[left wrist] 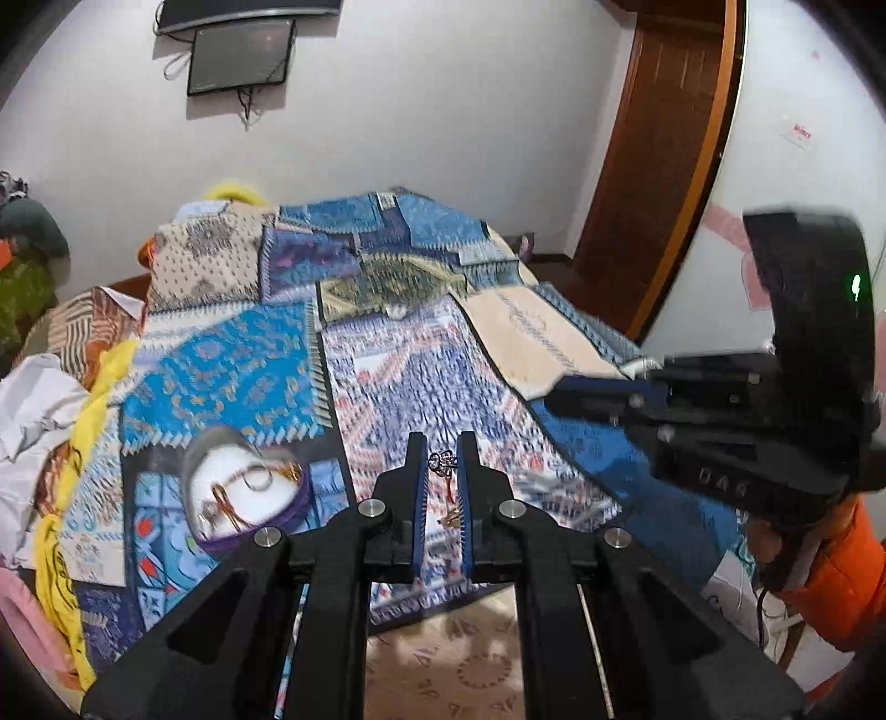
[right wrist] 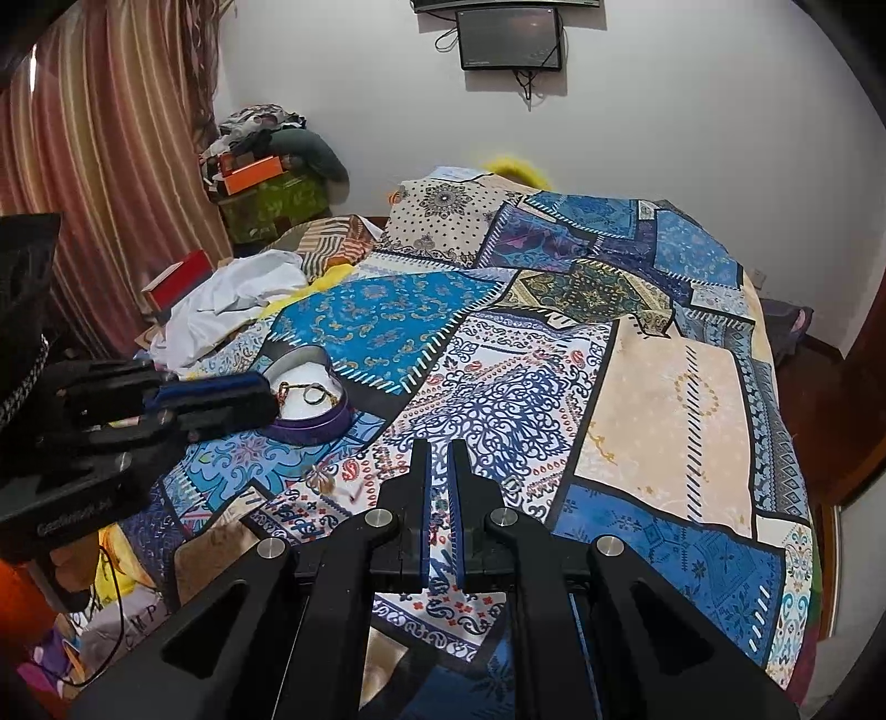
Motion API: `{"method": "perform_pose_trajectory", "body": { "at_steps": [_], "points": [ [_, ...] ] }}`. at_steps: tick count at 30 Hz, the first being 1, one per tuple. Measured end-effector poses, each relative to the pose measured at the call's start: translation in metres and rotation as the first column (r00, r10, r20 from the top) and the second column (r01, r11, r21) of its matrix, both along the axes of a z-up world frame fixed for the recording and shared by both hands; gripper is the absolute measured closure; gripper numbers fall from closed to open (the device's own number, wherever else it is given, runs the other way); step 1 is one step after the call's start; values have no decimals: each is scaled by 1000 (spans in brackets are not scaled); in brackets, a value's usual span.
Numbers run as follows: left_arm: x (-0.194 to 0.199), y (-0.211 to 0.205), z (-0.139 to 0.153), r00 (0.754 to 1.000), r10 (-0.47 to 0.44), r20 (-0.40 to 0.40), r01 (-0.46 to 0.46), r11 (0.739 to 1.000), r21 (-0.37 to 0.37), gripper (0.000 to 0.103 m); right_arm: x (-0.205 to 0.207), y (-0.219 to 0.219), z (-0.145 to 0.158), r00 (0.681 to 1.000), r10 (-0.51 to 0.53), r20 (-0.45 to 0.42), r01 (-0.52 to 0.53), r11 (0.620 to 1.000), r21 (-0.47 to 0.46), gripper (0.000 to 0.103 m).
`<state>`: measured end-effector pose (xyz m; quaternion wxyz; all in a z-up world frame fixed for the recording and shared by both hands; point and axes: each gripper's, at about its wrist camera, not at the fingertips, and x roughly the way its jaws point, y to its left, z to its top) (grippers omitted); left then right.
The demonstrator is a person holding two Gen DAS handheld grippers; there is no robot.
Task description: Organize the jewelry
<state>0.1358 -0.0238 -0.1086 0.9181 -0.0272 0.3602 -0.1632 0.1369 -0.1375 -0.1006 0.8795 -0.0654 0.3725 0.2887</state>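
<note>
My left gripper (left wrist: 441, 450) is shut on a small jewelry piece (left wrist: 444, 477), a silver charm on a red cord with a gold end, which hangs between the blue pads above the patchwork quilt (left wrist: 421, 376). To its lower left lies an open heart-shaped box (left wrist: 232, 493) with a purple rim and white lining, holding rings and chains. In the right wrist view the left gripper (right wrist: 268, 400) hovers at the near-left edge of that box (right wrist: 310, 387). My right gripper (right wrist: 438, 450) is shut with nothing in it, over the quilt (right wrist: 554, 387); it also shows in the left wrist view (left wrist: 559, 394).
White cloth (right wrist: 221, 304) and yellow fabric (left wrist: 88, 421) are heaped on the bed's left side beside a red box (right wrist: 177, 277). An orange sleeve (left wrist: 830, 581) shows at the right. A wooden door (left wrist: 653, 166) stands beyond the bed, and a screen (right wrist: 509, 39) hangs on the wall.
</note>
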Motion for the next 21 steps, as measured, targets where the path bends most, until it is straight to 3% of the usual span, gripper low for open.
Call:
{"method": "perform_pose_trajectory", "body": {
  "at_steps": [4, 6, 12, 21],
  "points": [
    [4, -10, -42, 990, 3, -138, 4, 999, 51, 94, -1, 2, -3, 1000, 4, -9, -4, 1000, -1, 98],
    [5, -9, -55, 986, 26, -164, -13, 997, 77, 94, -2, 2, -3, 1000, 7, -11, -7, 1000, -5, 98],
    [6, 7, -58, 983, 69, -168, -59, 996, 63, 94, -4, 1, -3, 1000, 5, -8, -5, 1000, -8, 98],
    [-19, -25, -50, 989, -59, -134, 69, 995, 67, 94, -1, 5, -7, 1000, 10, -24, -11, 1000, -7, 98]
  ]
}}
